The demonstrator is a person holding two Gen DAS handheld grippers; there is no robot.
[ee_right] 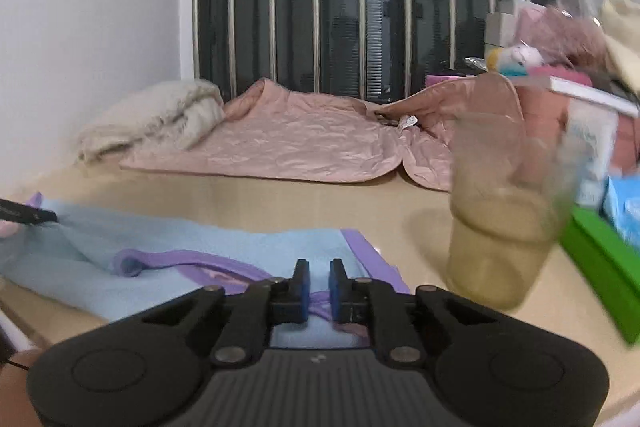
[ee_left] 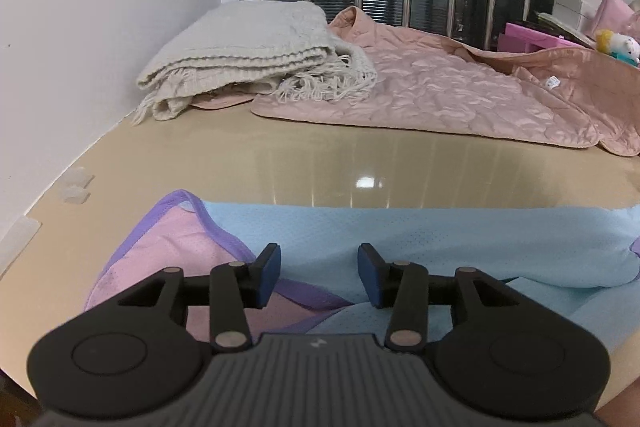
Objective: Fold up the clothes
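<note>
A light blue mesh garment with purple trim and a pink inner side lies flat on the tan tabletop. My left gripper hovers just over it, open, with nothing between its blue pads. In the right wrist view the same garment stretches to the left. My right gripper is low over its purple-edged end. Its pads stand a narrow gap apart, with the purple hem showing between them. I see no pinch on the cloth. A black tip of the other gripper shows at far left.
A folded cream fringed blanket and a pink quilt lie at the back under a barred window. A translucent cup stands close on the right, beside a green box. Boxes and a plush toy are piled further right. A white wall is on the left.
</note>
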